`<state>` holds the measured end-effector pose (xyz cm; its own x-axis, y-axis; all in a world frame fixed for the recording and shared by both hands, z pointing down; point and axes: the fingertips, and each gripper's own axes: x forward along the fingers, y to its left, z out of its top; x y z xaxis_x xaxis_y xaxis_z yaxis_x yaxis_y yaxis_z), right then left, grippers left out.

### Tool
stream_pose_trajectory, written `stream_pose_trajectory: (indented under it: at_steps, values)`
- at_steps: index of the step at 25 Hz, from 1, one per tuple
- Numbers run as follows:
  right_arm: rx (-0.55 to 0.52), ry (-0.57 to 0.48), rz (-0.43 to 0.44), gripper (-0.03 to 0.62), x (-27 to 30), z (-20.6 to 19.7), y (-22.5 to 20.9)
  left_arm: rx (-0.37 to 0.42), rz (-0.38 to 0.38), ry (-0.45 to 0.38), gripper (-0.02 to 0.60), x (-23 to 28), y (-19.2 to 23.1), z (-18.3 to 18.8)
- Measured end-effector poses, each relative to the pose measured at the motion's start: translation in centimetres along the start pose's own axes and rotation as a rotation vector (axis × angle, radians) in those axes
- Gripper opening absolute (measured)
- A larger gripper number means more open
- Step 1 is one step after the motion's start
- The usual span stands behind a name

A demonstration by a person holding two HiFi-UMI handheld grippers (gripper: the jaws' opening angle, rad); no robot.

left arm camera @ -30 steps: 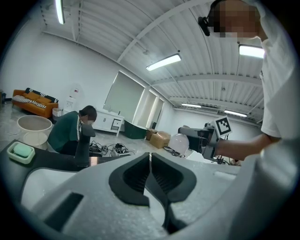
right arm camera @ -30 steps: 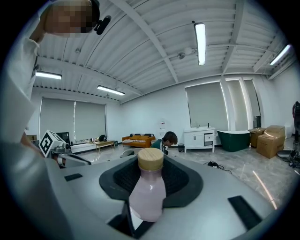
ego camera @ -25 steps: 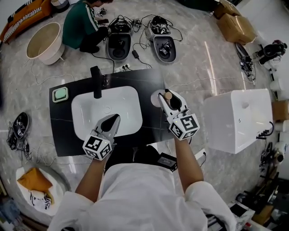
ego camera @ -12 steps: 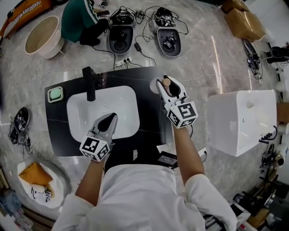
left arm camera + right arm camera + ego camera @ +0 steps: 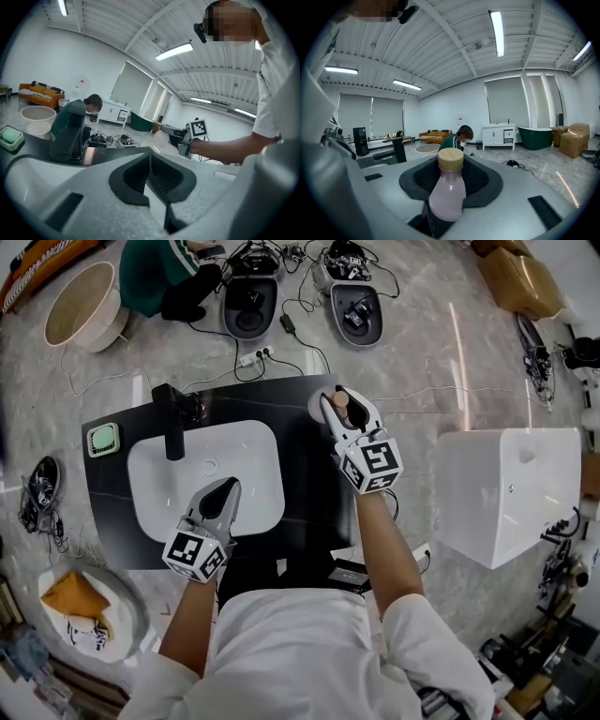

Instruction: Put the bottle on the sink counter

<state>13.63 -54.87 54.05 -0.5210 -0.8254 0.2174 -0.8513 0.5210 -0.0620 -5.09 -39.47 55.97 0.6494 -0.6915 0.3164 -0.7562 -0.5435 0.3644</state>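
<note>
A pale pink bottle with a wooden cap (image 5: pixel 339 401) sits between the jaws of my right gripper (image 5: pixel 343 414), which is shut on it above the far right corner of the black sink counter (image 5: pixel 309 486). In the right gripper view the bottle (image 5: pixel 449 190) stands upright in the gripper (image 5: pixel 450 183). I cannot tell whether its base touches the counter. My left gripper (image 5: pixel 225 495) hovers over the front of the white basin (image 5: pixel 178 486), shut and empty; its own view shows the gripper (image 5: pixel 150 161) with jaws pressed together. That view also catches the bottle (image 5: pixel 161 139) at a distance.
A black faucet (image 5: pixel 172 418) stands behind the basin and a green soap dish (image 5: pixel 102 439) lies at the counter's far left. A white fixture (image 5: pixel 506 493) stands to the right. On the floor beyond are a crouching person (image 5: pixel 155 277), cables and two dark units (image 5: pixel 247 306).
My right gripper has carried the bottle a little farther toward the counter's back right corner. The left gripper stays over the basin. The head camera has shifted.
</note>
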Motion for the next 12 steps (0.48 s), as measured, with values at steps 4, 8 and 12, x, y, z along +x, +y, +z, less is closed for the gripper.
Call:
stream_pose_trajectory:
  at_steps: [4, 8, 12]
  values:
    - [-0.003, 0.019, -0.002, 0.138, 1.4, -1.7, -1.2, -0.02, 0.015, 0.016, 0.028, 0.9, 0.4, -0.5]
    - [-0.004, 0.025, -0.001, 0.138, 2.6, -3.0, -2.0, -0.03, 0.019, 0.034, 0.028, 1.5, 0.6, -1.1]
    - [-0.007, 0.025, 0.011, 0.138, 3.9, -3.9, -2.3, -0.037, 0.025, 0.045, 0.028, 1.8, 1.0, -1.6]
